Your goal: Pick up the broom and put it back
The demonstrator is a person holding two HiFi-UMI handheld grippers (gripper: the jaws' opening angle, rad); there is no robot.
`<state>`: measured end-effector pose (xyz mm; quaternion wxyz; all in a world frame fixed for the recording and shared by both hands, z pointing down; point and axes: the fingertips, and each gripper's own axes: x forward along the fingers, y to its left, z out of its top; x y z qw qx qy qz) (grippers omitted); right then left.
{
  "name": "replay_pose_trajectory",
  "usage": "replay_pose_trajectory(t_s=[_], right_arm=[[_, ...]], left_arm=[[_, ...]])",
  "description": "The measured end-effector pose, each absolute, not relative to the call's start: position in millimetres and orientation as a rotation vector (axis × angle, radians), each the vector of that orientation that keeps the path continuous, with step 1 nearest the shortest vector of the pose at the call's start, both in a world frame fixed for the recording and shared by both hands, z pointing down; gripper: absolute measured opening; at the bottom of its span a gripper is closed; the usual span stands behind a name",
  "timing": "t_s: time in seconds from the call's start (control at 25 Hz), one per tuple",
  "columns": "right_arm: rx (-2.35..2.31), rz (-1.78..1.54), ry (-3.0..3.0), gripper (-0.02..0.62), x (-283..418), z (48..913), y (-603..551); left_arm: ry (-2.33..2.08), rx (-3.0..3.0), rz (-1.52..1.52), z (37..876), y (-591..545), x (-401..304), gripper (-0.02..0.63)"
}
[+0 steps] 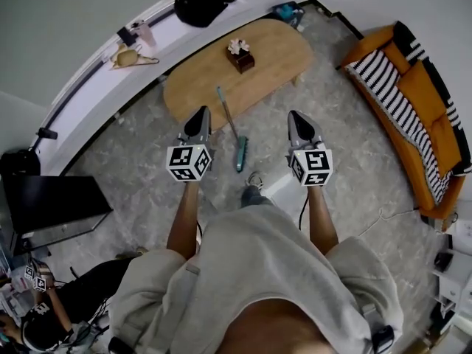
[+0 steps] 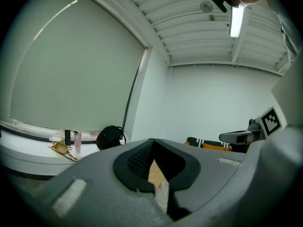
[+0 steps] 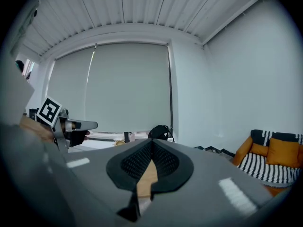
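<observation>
A broom (image 1: 231, 126) with a thin grey-green handle and a teal brush head lies on the marbled floor, its handle end resting against the oval wooden table (image 1: 280, 54). In the head view it lies between my two grippers, below and ahead of them. My left gripper (image 1: 198, 117) is shut with nothing in it, held level to the broom's left. On the broom's right, my right gripper (image 1: 297, 118) is likewise shut and empty. Both gripper views look over the table toward the walls; the broom is hidden there.
A small potted plant (image 1: 240, 54) stands on the table. An orange sofa (image 1: 413, 109) with a striped throw lines the right side. A white curved ledge (image 1: 110, 72) carries a black bag (image 1: 200, 0) and small items. A black cabinet (image 1: 51, 201) sits at left; a person (image 1: 51, 312) sits at lower left.
</observation>
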<state>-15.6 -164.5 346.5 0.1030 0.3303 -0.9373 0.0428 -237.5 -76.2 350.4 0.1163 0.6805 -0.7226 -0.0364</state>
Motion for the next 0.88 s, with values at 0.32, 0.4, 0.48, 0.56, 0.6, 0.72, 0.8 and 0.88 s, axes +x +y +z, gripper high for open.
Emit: replay_pose_trajectory(t_s=[0.32,0.4,0.48,0.56,0.6,0.72,0.8,0.88], right_arm=[[0.857,0.171,-2.776,0.002,-39,368,-224],[0.835,0.182,-2.778,0.002,-45,375,-230],[0.819,0.193,-2.776,0.003,-49,383,-236],[0.811,0.207,-2.769,0.002,-54,392,-239],[0.810,0.216,-2.762,0.002,-56,397,-239],[0.820,0.250,-2.732,0.003,-60,415,-238],[0.837,0.273,-2.711,0.002,-64,427,-239],[0.853,0.283,-2.696,0.003,-70,437,-241]], left_arm=[[-2.156,1.890,-0.037,375,-120,-258,0.000],[-2.162,1.872,-0.016,383,-122,-264,0.000],[-2.164,1.856,-0.001,392,-124,-269,0.000],[-2.162,1.844,0.010,400,-127,-275,0.000],[-2.160,1.839,0.015,405,-127,-277,0.000],[-2.145,1.822,0.022,426,-128,-286,0.000],[-2.124,1.814,0.025,442,-131,-293,0.000],[-2.101,1.815,0.032,457,-136,-300,0.000]])
